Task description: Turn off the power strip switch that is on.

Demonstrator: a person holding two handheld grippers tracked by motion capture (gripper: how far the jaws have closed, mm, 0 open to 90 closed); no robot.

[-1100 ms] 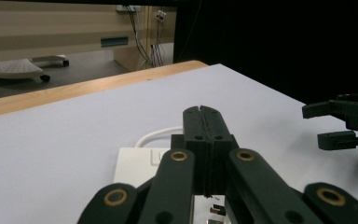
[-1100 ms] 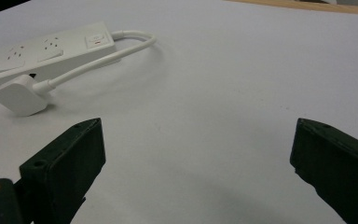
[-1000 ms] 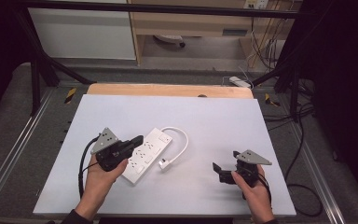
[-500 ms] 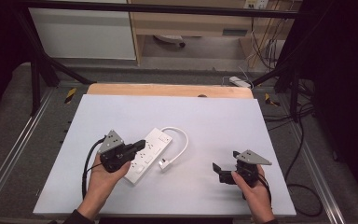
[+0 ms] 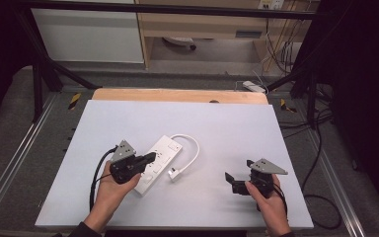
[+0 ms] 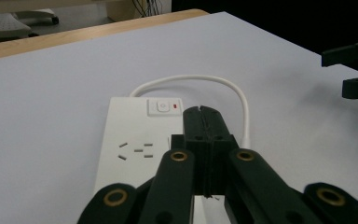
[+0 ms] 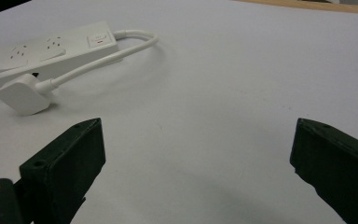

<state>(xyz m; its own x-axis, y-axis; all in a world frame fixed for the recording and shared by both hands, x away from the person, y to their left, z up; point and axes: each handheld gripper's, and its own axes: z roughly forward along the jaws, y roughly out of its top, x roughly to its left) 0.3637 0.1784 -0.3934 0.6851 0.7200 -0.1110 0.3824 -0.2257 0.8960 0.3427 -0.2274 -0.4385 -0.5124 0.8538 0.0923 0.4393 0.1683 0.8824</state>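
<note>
A white power strip [image 5: 159,157] lies slantwise at the table's middle left, and its short white cable [image 5: 193,146] loops round to a plug [image 5: 174,173] beside it. My left gripper [image 5: 151,157] is shut with nothing in it. In the left gripper view its closed tips [image 6: 200,112] hover over the strip [image 6: 130,140], just short of the rocker switch [image 6: 164,106]. My right gripper [image 5: 231,181] stands wide open over bare table at the front right. In the right gripper view the strip [image 7: 51,49] and plug [image 7: 22,95] lie well ahead of it, to the left.
The white tabletop [image 5: 227,128] ends in a wooden strip [image 5: 177,95] at the far edge. Black frame posts and cables stand around the table. A second power strip [image 5: 253,87] lies on the floor beyond it.
My left gripper has shifted a little to the right over the power strip, staying shut. The right gripper has held still.
</note>
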